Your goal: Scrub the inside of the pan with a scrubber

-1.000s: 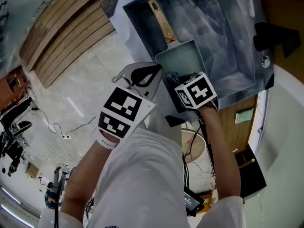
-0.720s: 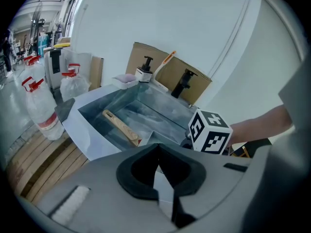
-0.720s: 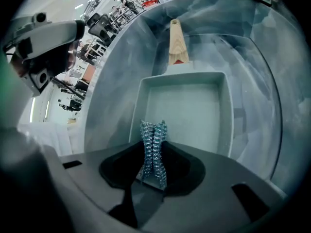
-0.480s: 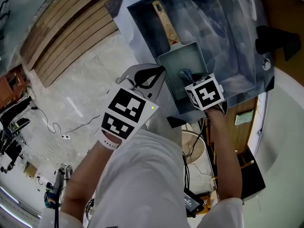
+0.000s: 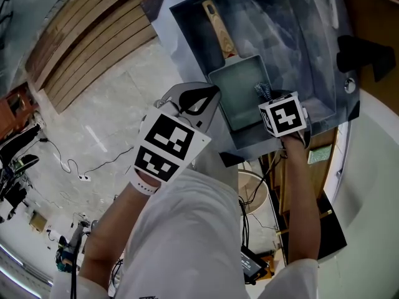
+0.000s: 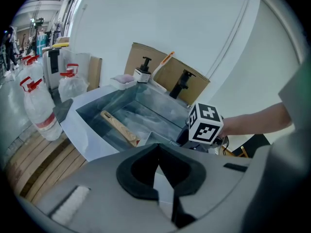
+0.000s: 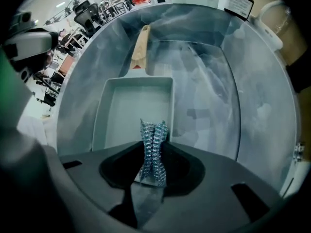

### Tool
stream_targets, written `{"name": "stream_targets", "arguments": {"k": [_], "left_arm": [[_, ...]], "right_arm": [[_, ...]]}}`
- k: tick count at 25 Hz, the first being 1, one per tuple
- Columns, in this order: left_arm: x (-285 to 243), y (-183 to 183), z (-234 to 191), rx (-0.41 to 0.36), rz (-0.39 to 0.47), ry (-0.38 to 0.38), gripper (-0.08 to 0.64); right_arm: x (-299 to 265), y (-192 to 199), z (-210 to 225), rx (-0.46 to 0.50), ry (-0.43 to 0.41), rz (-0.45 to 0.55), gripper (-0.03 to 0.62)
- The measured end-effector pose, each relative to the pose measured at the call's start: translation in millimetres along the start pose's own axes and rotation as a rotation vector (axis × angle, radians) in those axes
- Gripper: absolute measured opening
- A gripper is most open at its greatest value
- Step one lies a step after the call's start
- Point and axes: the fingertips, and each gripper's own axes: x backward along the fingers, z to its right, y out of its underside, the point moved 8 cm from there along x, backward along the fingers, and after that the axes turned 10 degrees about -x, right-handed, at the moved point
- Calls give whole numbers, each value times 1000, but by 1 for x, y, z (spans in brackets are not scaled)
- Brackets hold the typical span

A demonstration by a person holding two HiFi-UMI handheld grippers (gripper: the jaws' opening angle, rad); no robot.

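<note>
Steel mesh, a scrubber (image 7: 154, 147), is pinched upright between the jaws of the right gripper (image 7: 154, 166), its free end poking out towards the pan (image 7: 132, 111). The pan is a pale, rectangular one lying in the sink (image 7: 211, 98). It sits straight ahead of and below the scrubber, its long side running away from the jaws and its wooden handle (image 7: 141, 43) at the far end. The scrubber tip hangs over the near end of the pan floor; whether it touches is not clear. The left gripper (image 6: 157, 152) is empty with its jaws together, held well back outside the sink, so the right one is much nearer. The stroke probably runs forward towards the handle.
</note>
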Motion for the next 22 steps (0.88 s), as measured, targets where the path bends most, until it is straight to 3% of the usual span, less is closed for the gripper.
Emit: {"name": "stream_targets", "arguments": {"k": [12,22], "left_arm": [[3,2,-3,3,-1,-3,5],[6,4,-6,13,3,-8,5]], "right_arm": [[5,4,5,-27,1,3,106],[3,3,6,-64,9,-52,107]]}}
